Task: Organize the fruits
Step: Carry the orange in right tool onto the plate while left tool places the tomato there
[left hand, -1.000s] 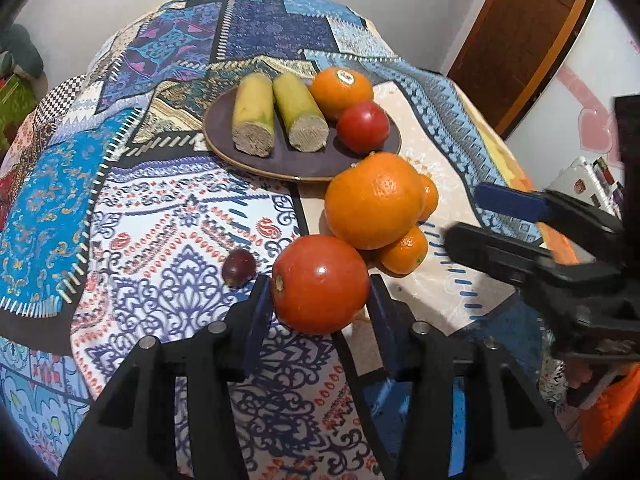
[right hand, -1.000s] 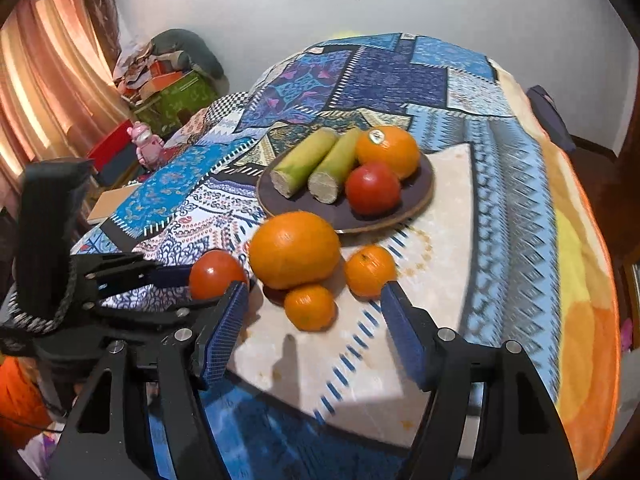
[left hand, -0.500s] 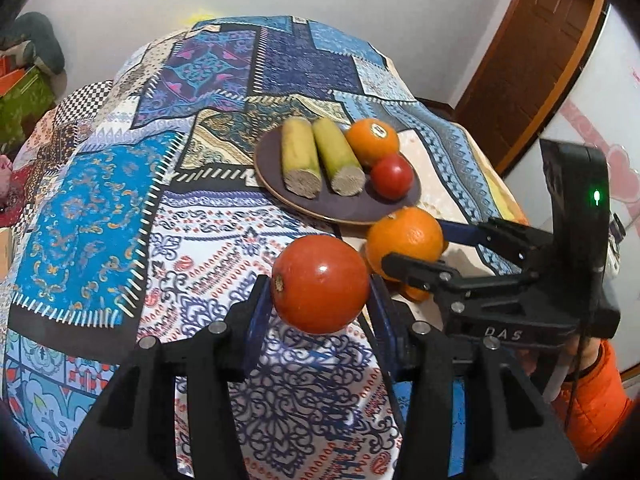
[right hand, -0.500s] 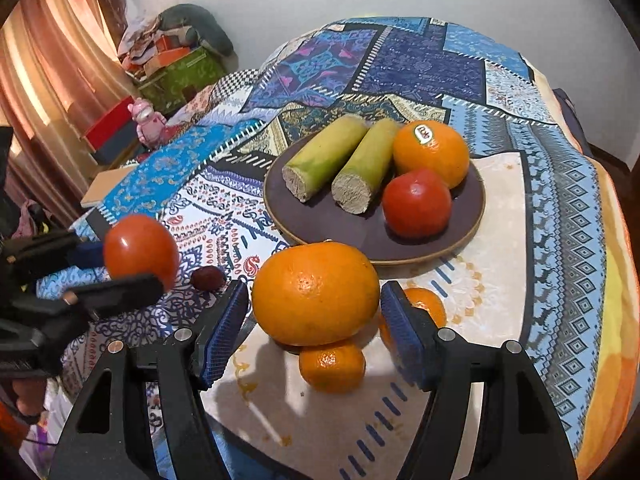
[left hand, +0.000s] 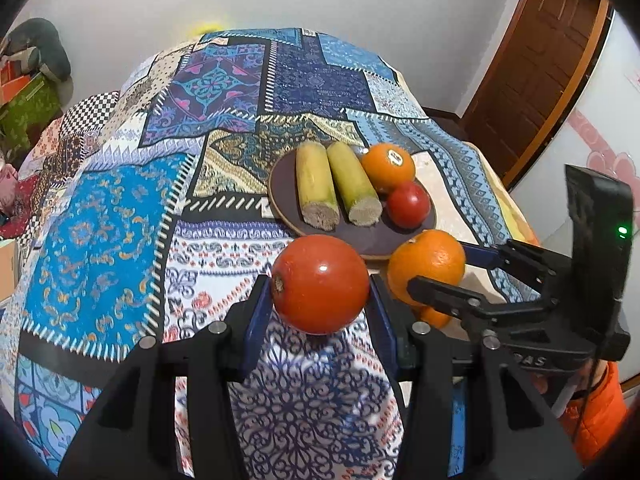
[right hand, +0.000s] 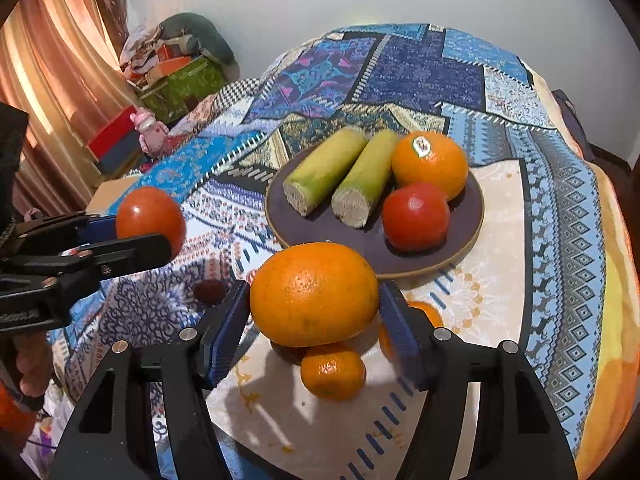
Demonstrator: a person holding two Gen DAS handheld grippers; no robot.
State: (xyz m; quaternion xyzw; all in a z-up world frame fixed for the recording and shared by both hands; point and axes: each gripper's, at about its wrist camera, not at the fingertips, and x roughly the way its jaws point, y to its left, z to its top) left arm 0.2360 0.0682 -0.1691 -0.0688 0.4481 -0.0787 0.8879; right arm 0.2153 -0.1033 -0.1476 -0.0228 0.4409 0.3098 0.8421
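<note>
My left gripper (left hand: pixel 318 308) is shut on a red tomato (left hand: pixel 320 284) and holds it above the patterned cloth, short of the dark plate (left hand: pixel 372 236). It also shows in the right wrist view (right hand: pixel 150 220). My right gripper (right hand: pixel 314 312) is shut on a large orange (right hand: pixel 315 294), lifted above two small mandarins (right hand: pixel 333 374). The plate (right hand: pixel 468 236) holds two sugarcane pieces (right hand: pixel 324 170), a stickered orange (right hand: pixel 430 164) and a tomato (right hand: pixel 416 216).
A small dark fruit (right hand: pixel 208 291) lies on the cloth between the grippers. The table's front edge is near my grippers. Boxes and a pink toy (right hand: pixel 150 128) stand beyond the left side. A wooden door (left hand: pixel 532 68) is at the right.
My left gripper has lifted the tomato higher off the cloth. My right gripper has moved forward, closed on the large orange and raised it off the mandarins.
</note>
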